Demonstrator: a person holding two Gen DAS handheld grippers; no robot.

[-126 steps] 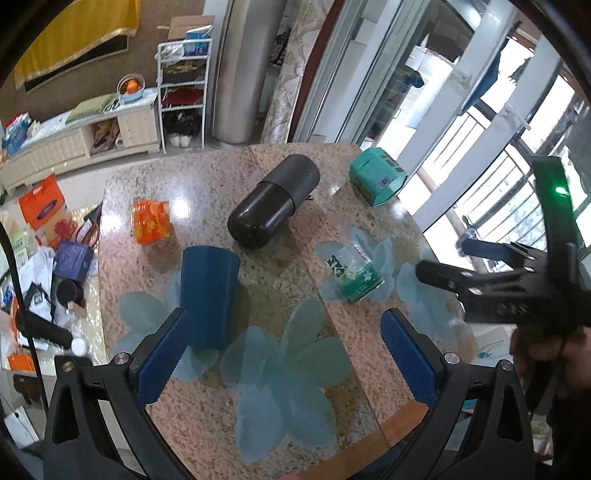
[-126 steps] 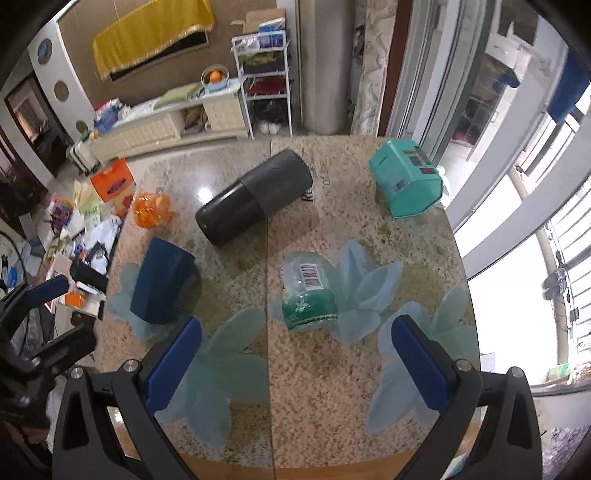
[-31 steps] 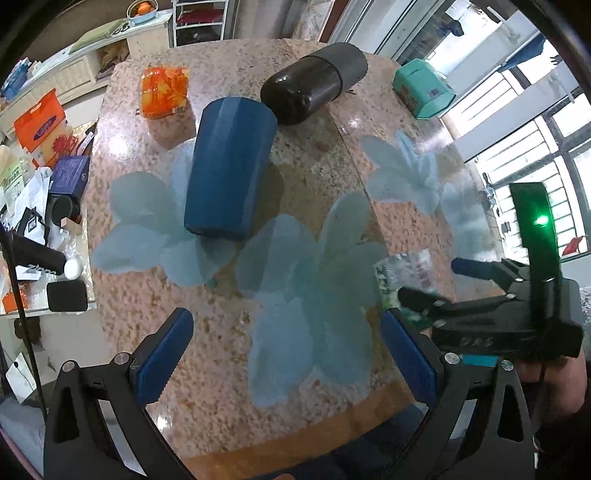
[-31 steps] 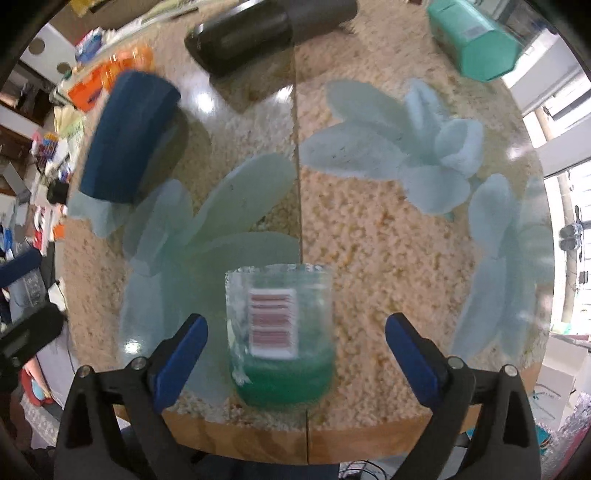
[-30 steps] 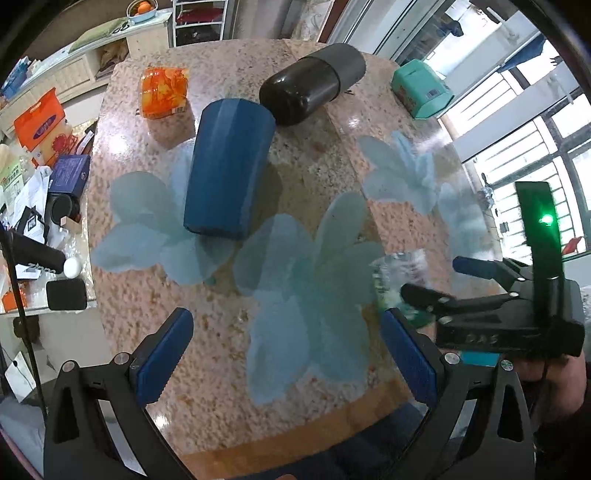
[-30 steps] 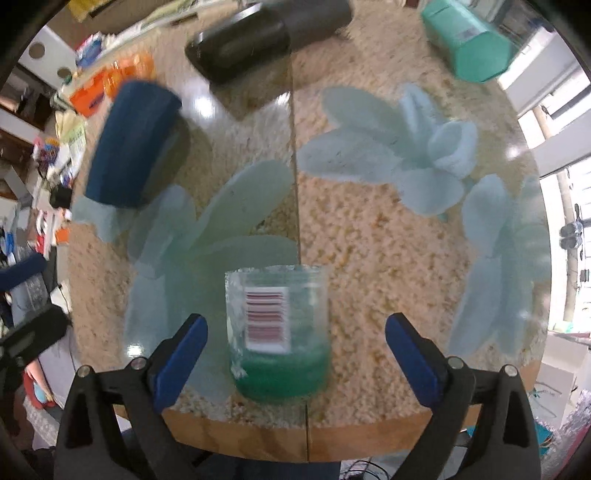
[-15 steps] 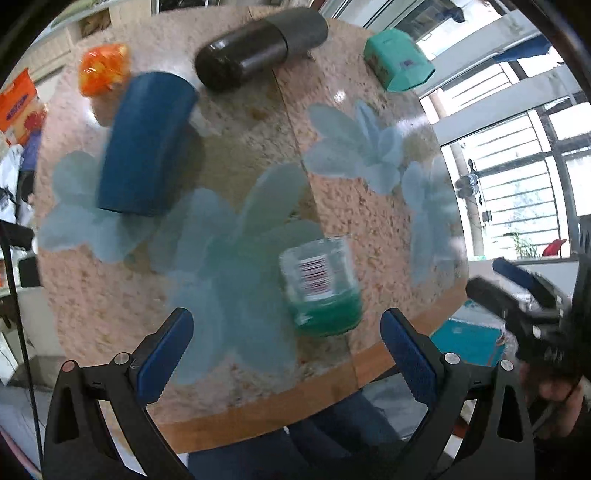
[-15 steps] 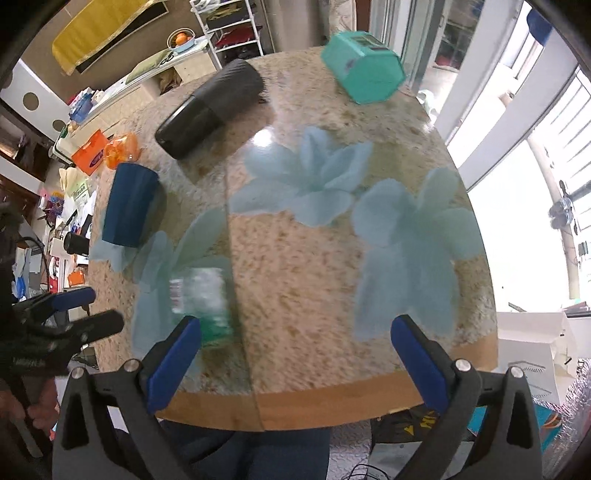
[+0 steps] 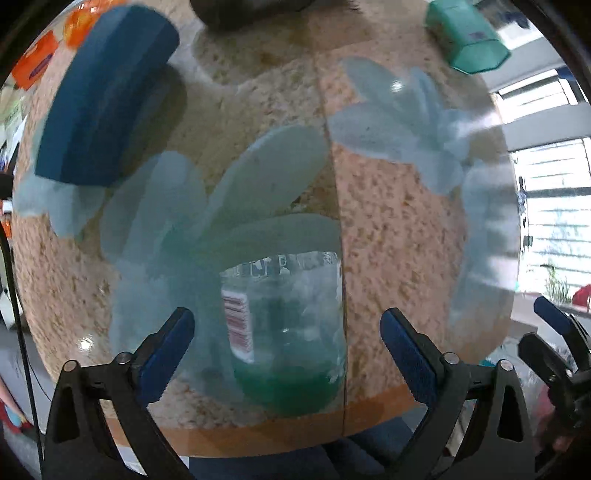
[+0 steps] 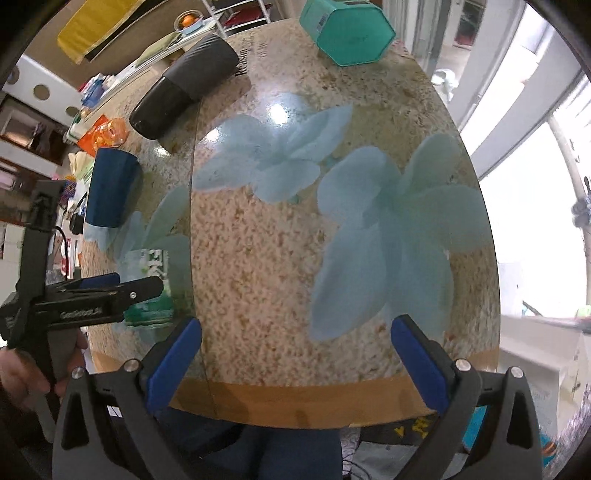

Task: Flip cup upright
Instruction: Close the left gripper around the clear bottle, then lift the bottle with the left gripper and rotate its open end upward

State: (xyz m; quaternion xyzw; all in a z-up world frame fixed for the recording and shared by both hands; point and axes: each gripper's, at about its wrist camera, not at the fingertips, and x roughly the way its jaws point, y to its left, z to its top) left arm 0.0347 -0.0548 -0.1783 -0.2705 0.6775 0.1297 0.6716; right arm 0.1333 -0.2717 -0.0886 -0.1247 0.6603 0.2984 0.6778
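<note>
A clear plastic cup point(image 9: 284, 332) with a green end and a barcode label sits near the table's front edge. It also shows in the right wrist view point(image 10: 149, 284), partly behind the left gripper. My left gripper point(image 9: 286, 347) is open, its blue pads on either side of the cup without touching it. My right gripper point(image 10: 295, 350) is open and empty over the front edge, to the right of the cup. A dark blue cup point(image 9: 103, 96) lies on its side at the left; it also shows in the right wrist view point(image 10: 110, 188).
A black cylinder point(image 10: 184, 88) lies on its side at the back. A teal hexagonal box point(image 10: 347, 31) stands at the back right. An orange packet point(image 10: 109, 134) lies at the back left. The granite table point(image 10: 258, 258) has pale blue flower prints.
My left gripper has moved in close, so the clear cup now sits between its pads. My right gripper has drawn away to the right, off the clear cup.
</note>
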